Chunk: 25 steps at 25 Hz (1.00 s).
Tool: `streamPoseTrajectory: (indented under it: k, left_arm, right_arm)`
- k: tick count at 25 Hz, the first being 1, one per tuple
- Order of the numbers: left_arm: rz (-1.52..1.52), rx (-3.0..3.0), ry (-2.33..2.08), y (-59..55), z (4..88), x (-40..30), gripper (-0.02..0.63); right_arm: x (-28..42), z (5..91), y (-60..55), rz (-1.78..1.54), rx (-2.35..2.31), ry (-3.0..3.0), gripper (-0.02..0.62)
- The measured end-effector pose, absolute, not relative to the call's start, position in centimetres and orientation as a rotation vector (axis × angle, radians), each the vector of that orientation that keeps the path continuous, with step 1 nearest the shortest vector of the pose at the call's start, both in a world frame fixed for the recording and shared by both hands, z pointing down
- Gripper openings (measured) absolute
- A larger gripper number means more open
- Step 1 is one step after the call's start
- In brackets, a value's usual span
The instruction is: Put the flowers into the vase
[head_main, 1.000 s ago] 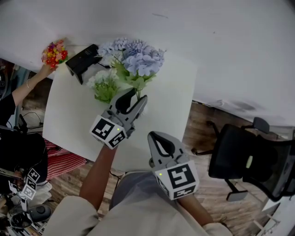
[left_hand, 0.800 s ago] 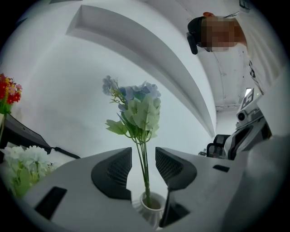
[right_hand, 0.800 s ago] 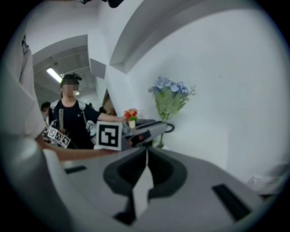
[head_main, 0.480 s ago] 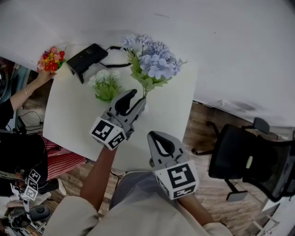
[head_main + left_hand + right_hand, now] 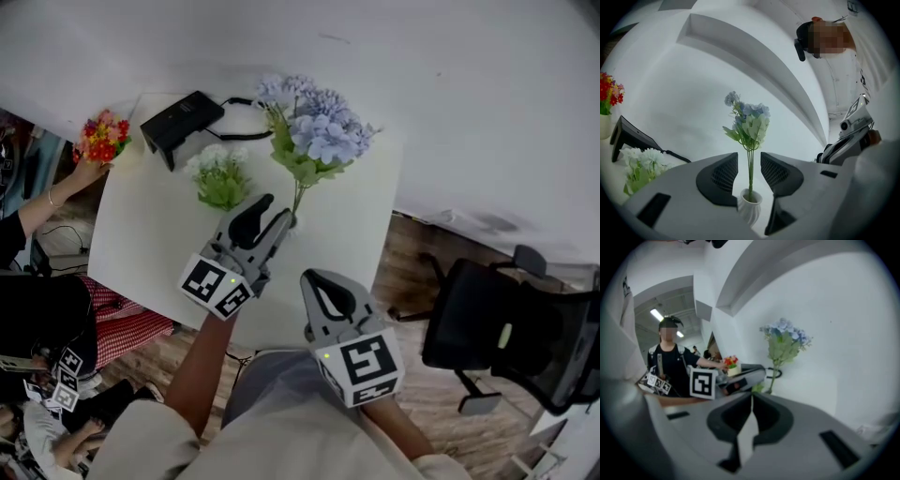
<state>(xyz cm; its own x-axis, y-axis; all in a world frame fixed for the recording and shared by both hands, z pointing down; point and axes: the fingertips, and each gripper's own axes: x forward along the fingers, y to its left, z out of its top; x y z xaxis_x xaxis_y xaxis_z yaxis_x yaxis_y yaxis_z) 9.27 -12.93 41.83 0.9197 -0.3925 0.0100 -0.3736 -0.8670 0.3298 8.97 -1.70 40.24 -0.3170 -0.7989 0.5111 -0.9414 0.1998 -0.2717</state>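
Flowers [image 5: 323, 136] have swung upright into vase [image 5: 749, 211] between left tool's [image 5: 749, 165] parted jaws; right tool [image 5: 751, 401] closed, empty.

Blue flowers [image 5: 319, 131], standing upright in small white ribbed vase [image 5: 750, 208]

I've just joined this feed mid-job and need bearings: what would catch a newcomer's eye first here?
The tall blue flowers stand upright in a small white vase, their stem between the jaws of the open left claw. A white-green bunch sits left of them on the table, and another person's hand holds red flowers beside its far-left corner.
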Motion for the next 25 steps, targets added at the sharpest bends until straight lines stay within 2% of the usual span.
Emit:
streamPoseTrajectory:
  k: [5,10,15,25]
  left_arm:
    - [-0.102,2.749,-0.608,-12.1,40.8,7.8,0.15]
    - [-0.114,2.756,-0.649,-11.1,39.5,6.3,0.072]
    - [-0.143,2.754,-0.665,-9.4,37.8,5.1,0.029]
    - [-0.165,2.689,-0.719,-6.0,36.3,2.8,0.025]
  right_arm:
    - [8.3,39.7,-1.5,0.77,1.64,-2.237,0.025]
    - [7.5,39.0,-1.2,0.736,1.633,-2.261,0.025]
    - [6.9,38.2,-0.5,0.695,1.62,-2.281,0.023]
    - [6.0,37.3,1.1,0.663,1.615,-2.307,0.023]
